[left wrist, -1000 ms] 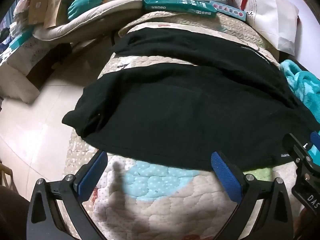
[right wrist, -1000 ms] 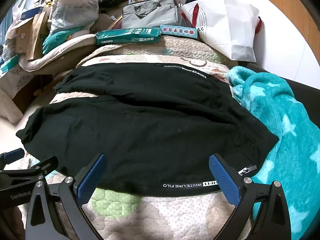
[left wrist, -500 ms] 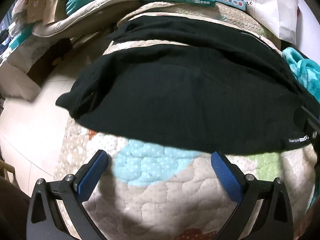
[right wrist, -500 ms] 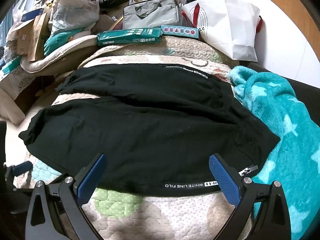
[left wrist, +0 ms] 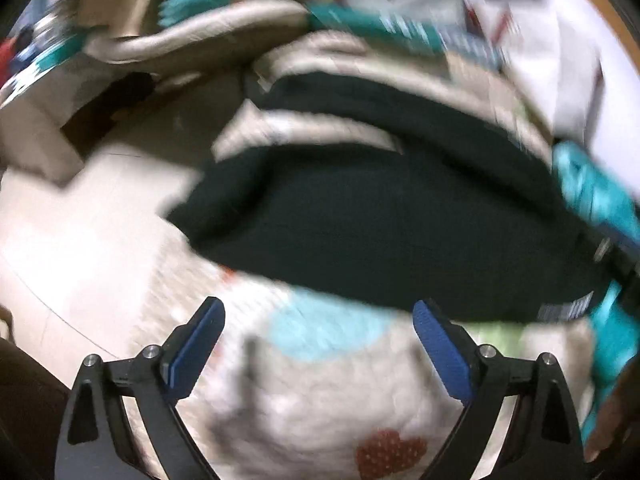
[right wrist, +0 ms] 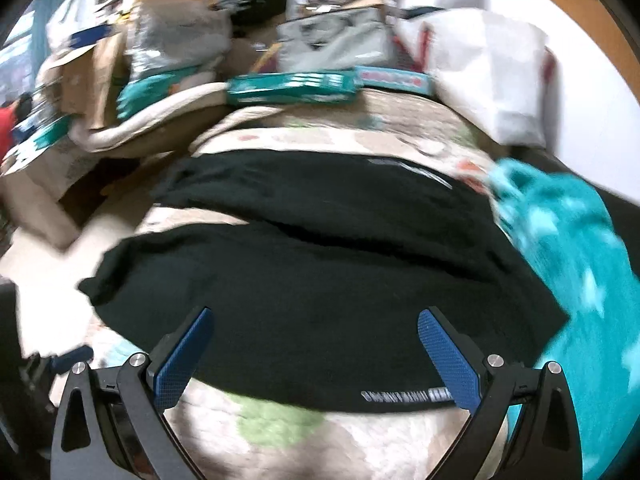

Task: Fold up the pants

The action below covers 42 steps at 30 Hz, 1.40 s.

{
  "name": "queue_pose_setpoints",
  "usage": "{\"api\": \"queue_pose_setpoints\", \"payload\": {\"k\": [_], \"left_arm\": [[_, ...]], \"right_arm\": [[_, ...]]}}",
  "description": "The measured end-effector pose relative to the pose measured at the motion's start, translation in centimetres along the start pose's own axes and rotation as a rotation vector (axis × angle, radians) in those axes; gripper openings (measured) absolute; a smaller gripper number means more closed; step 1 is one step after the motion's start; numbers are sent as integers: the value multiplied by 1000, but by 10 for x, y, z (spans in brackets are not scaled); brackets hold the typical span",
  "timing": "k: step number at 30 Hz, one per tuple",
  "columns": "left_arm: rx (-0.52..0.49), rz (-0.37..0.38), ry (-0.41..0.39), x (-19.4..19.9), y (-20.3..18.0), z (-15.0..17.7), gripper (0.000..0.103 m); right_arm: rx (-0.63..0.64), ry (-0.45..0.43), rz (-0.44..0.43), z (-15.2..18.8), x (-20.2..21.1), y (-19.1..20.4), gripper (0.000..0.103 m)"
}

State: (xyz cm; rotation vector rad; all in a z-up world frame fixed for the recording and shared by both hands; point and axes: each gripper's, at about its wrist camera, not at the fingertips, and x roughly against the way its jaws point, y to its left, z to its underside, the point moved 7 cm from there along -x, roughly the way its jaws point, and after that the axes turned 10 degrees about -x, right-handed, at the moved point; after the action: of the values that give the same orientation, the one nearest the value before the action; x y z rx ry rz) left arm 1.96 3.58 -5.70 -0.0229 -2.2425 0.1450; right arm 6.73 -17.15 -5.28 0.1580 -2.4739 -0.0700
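Observation:
Black pants [left wrist: 380, 232] lie spread flat across a quilted cover [left wrist: 320, 392], both legs running left, the waistband with white lettering [right wrist: 404, 395] at the near right. My left gripper [left wrist: 318, 328] is open and empty, above the quilt just short of the pants' near edge. My right gripper [right wrist: 314, 340] is open and empty, hovering over the near edge of the pants by the waistband. Both views are blurred by motion.
A teal star blanket [right wrist: 580, 264] lies right of the pants. Green boxes [right wrist: 292, 88], a grey bag [right wrist: 336, 40], a white bag [right wrist: 488, 76] and piled clutter sit at the back. Pale floor [left wrist: 80, 248] drops off on the left.
The left gripper has drawn back from the pants' near edge, showing more quilt. The right gripper has moved slightly. Both stay open; the pants have not moved.

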Motion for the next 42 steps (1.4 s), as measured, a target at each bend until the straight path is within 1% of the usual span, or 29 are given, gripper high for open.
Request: {"api": "queue_pose_setpoints", "payload": {"k": [1, 2, 4, 6, 7, 8, 9, 10, 12, 14, 16, 19, 20, 21, 22, 23, 24, 26, 30, 32, 35, 36, 37, 38, 39, 40, 41, 42], "left_arm": [[60, -9, -36, 8, 18, -9, 95], [102, -20, -54, 12, 31, -14, 95], [206, -51, -79, 15, 64, -20, 95], [279, -68, -68, 11, 87, -17, 95], [312, -66, -57, 8, 95, -15, 95], [349, -64, -36, 1, 103, -10, 95], [364, -65, -21, -3, 105, -9, 95], [383, -63, 2, -9, 108, -3, 95], [402, -60, 32, -19, 111, 3, 94], [433, -49, 57, -28, 118, 7, 94], [463, -33, 78, -35, 123, 11, 94], [500, -19, 100, -38, 127, 18, 94], [516, -7, 112, -40, 128, 19, 94], [526, 1, 119, -42, 128, 19, 94], [534, 7, 124, -43, 128, 20, 94], [539, 11, 129, -44, 128, 21, 94], [544, 15, 129, -45, 128, 21, 94], [554, 16, 123, -45, 128, 19, 94], [560, 9, 111, -42, 130, 20, 94], [564, 13, 115, -40, 131, 24, 94], [559, 22, 116, -42, 129, 22, 94], [555, 21, 113, -42, 129, 21, 94], [549, 16, 107, -41, 129, 20, 94], [542, 11, 102, -41, 129, 19, 94], [536, 4, 98, -41, 129, 17, 94], [530, -1, 91, -40, 130, 16, 94], [528, -4, 89, -40, 130, 16, 94], [525, -6, 87, -40, 130, 15, 94]], "right_arm": [[31, 16, -36, -5, -2, 11, 103], [69, 43, -90, -11, -6, 25, 103], [152, 112, -193, -24, -17, 59, 98], [227, 171, -281, -36, -30, 96, 83], [261, 203, -320, -41, -38, 117, 79], [290, 233, -345, -44, -47, 135, 71], [317, 263, -364, -48, -59, 153, 67], [339, 295, -383, -51, -71, 173, 66], [360, 356, -404, -51, -94, 206, 66], [382, 442, -406, -44, -123, 235, 66], [411, 499, -380, -32, -144, 252, 66], [510, 562, -344, -10, -170, 272, 66], [560, 587, -332, 0, -175, 276, 60], [600, 609, -323, 6, -180, 278, 23], [652, 644, -302, 16, -183, 277, 9], [683, 665, -291, 20, -184, 276, 6], [696, 657, -290, 18, -183, 277, 4], [698, 617, -284, 8, -181, 285, 4], [572, 532, -326, -31, -182, 302, 4], [521, 489, -329, -46, -184, 300, 2], [400, 414, -371, -70, -184, 301, 3], [355, 409, -383, -77, -183, 299, 6], [338, 423, -392, -80, -183, 298, 8], [339, 435, -394, -82, -176, 296, 15], [358, 430, -376, -82, -174, 294, 25], [377, 415, -362, -85, -169, 289, 30], [381, 402, -356, -86, -165, 285, 42], [368, 389, -346, -89, -160, 271, 52]]}}
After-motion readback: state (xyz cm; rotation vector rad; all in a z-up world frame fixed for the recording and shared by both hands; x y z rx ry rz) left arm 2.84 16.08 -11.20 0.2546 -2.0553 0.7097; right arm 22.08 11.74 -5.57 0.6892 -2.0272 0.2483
